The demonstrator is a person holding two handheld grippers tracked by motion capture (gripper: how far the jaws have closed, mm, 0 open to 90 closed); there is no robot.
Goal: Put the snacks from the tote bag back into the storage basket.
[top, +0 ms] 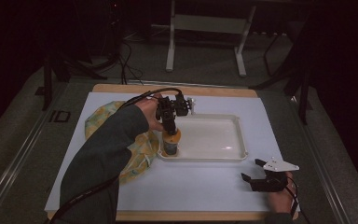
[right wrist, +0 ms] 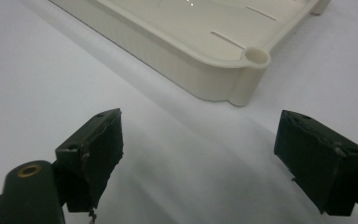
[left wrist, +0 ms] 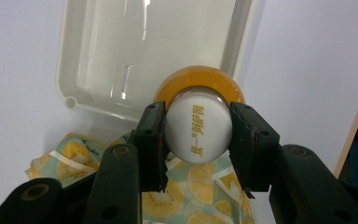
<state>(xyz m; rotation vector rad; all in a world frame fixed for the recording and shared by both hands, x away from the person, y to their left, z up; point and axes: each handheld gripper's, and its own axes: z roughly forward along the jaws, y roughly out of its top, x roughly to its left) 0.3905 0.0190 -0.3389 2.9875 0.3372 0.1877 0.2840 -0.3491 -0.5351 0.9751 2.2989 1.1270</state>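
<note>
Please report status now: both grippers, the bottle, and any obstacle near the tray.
Left gripper shut on bottle cap, at tray left corner. Right gripper open, idle on white mat. Lemon-print cloth lies beside tray; nothing blocking.

White table (top: 200, 186), tray (top: 239, 140), patterned cloth (top: 142, 154)

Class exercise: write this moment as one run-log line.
left gripper: shut on bottle cap, at tray corner | right gripper: open, on table | bag: beside tray
</note>
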